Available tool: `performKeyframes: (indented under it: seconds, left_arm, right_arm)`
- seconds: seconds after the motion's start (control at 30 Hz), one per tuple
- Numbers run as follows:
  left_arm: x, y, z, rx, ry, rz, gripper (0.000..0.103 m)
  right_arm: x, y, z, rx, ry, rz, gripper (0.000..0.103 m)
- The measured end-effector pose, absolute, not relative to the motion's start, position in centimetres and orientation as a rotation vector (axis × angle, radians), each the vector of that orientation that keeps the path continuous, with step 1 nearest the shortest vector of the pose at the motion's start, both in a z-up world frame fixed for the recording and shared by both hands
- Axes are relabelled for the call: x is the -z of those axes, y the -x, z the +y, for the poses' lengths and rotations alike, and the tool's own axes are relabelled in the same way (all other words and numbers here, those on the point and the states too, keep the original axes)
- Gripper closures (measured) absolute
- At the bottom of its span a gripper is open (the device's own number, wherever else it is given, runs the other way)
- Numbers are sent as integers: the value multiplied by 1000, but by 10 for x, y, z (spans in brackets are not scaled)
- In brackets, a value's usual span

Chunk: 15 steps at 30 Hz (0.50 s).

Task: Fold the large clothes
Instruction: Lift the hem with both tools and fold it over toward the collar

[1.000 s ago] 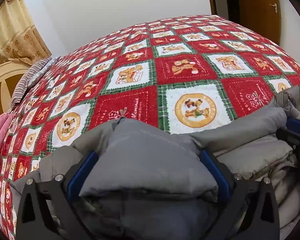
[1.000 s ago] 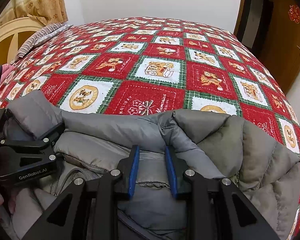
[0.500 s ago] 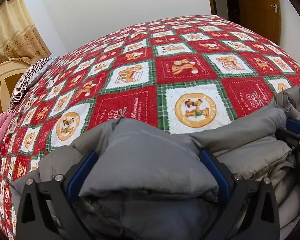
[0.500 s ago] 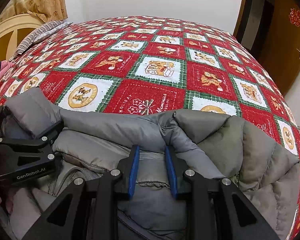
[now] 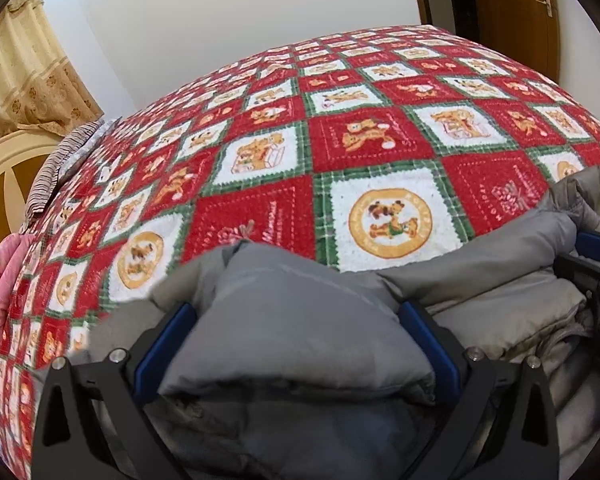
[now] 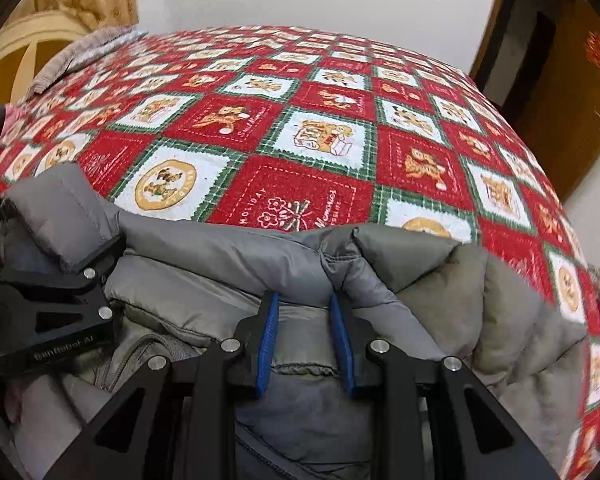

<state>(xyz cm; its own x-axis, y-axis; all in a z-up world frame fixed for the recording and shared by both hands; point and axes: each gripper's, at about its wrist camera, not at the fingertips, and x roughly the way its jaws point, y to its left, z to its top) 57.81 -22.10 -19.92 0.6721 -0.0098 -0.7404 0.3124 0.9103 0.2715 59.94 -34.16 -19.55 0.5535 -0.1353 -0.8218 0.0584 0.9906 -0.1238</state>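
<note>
A grey padded jacket [image 5: 480,280] lies bunched at the near edge of a bed covered by a red, white and green quilt [image 5: 380,140]. My left gripper [image 5: 298,308] stands wide, its blue pads pressed on a thick folded corner of the jacket. In the right wrist view that gripper [image 6: 52,280] sits at the far left on the same fold. My right gripper [image 6: 304,298] holds a narrow pleat of the jacket [image 6: 440,280] between its blue pads. Its jaws are opening slightly, and the fabric still fills the gap.
A cream and wood headboard [image 5: 4,184] and a striped pillow [image 5: 56,168] are at the left. Pink fabric [image 5: 0,288] hangs at the bed's left edge. A wooden door [image 6: 560,100] stands at the right, past the quilt [image 6: 300,120].
The right gripper's pads have parted a little and its view has tilted slightly. The left gripper and its fold of jacket have not moved.
</note>
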Motion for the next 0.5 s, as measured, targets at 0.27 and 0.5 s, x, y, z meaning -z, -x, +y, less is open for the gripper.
performKeyframes:
  seconds: [0.27,0.5]
  left_arm:
    - [115,-499,-116,240,-277,773,0]
    - [152,-370,-18,225,-404,843,0]
  right_arm:
    - [128,-495,-373,130,10,875,31]
    - [157,-338,-392,155,-97,965,31]
